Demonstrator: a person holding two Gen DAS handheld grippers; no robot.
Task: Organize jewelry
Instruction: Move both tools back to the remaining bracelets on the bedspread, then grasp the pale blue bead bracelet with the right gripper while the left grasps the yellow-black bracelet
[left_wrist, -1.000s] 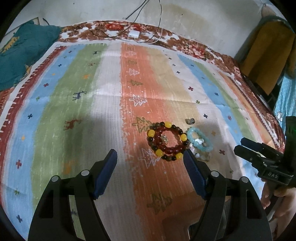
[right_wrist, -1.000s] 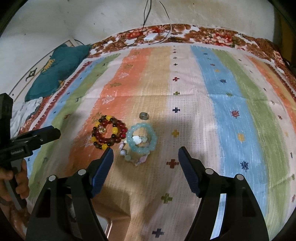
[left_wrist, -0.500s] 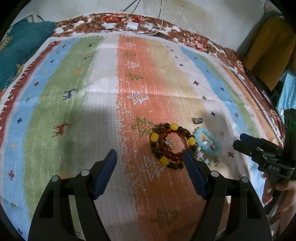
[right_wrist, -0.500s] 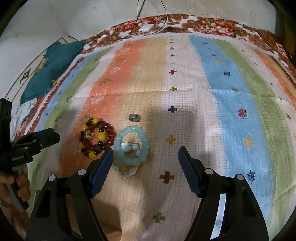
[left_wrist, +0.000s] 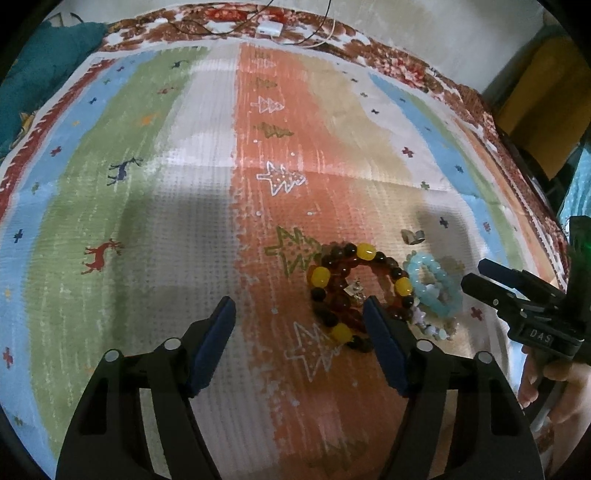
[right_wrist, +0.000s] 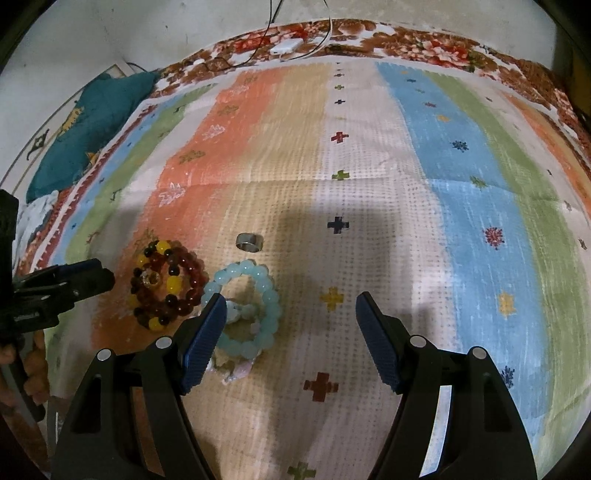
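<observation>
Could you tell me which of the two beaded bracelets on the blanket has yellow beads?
The dark red and brown bracelet, on the orange stripe; the pale blue bracelet beside it is one colour throughout.

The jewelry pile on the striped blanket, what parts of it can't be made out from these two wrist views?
- Red and yellow bracelet: left wrist view, near side behind the left gripper finger.
- Pale blue bracelet: right wrist view, left edge behind the right gripper finger.
- Pale piece below it: partly covered, too blurred to identify.
- Charm inside the red bracelet: too small.
- Ring: no detail legible.
</observation>
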